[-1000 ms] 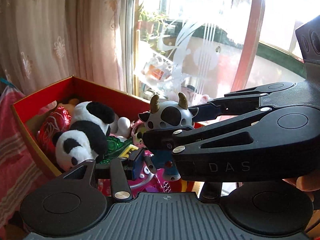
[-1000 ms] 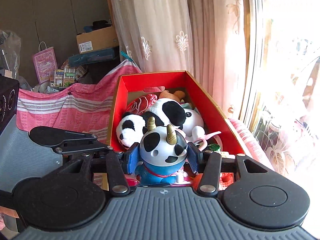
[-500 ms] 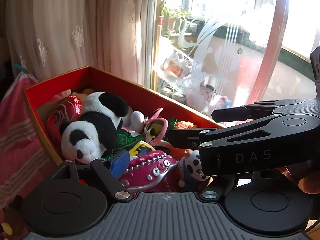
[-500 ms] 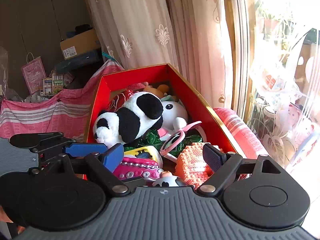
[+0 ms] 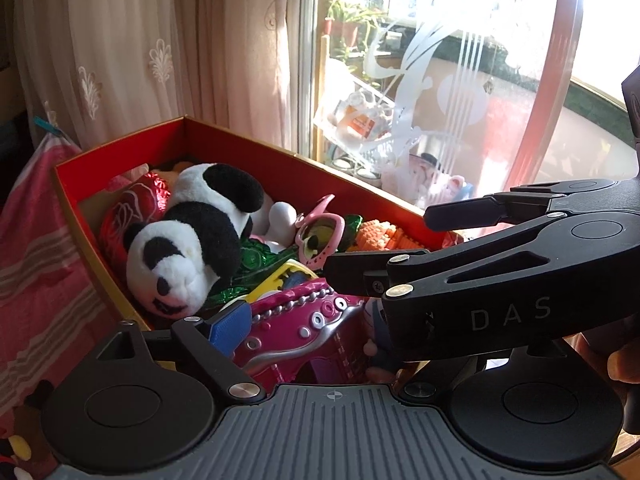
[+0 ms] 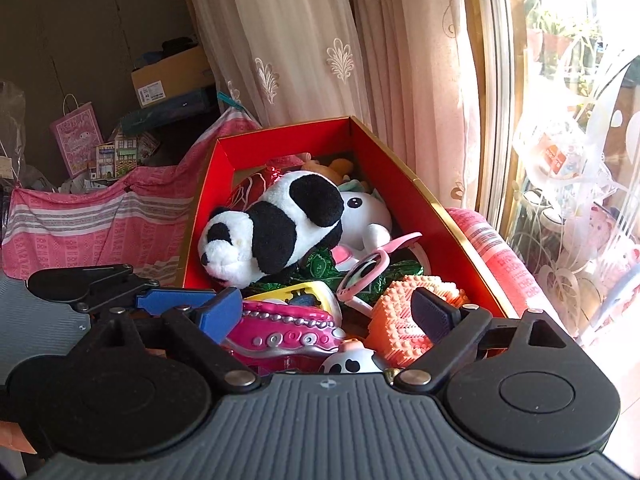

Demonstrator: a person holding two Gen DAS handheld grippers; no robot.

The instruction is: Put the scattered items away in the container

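A red box [image 6: 400, 176] [image 5: 328, 180] holds several toys: a plush panda [image 6: 276, 228] [image 5: 200, 240], pink sunglasses [image 6: 366, 272] [image 5: 320, 232], an orange bumpy toy [image 6: 404, 312], a magenta toy [image 6: 280, 324] [image 5: 296, 324]. The cow figure [image 6: 350, 362] lies at the box's near end, just under my right gripper [image 6: 328, 312], which is open and empty above it. My left gripper [image 5: 320, 320] is open and empty at the box's near edge; its right finger is hidden behind the right gripper's body [image 5: 500, 280].
A pink striped cloth [image 6: 92, 224] covers the surface left of the box. Lace curtains [image 6: 300, 48] hang behind it and a window [image 5: 460, 80] lies to the right. A cardboard box [image 6: 168, 76] and pink gift bag [image 6: 76, 136] stand far back left.
My right gripper held the cow figure over the box a second ago, then opened and dropped it in. It has since lifted a little. The left gripper stayed open.
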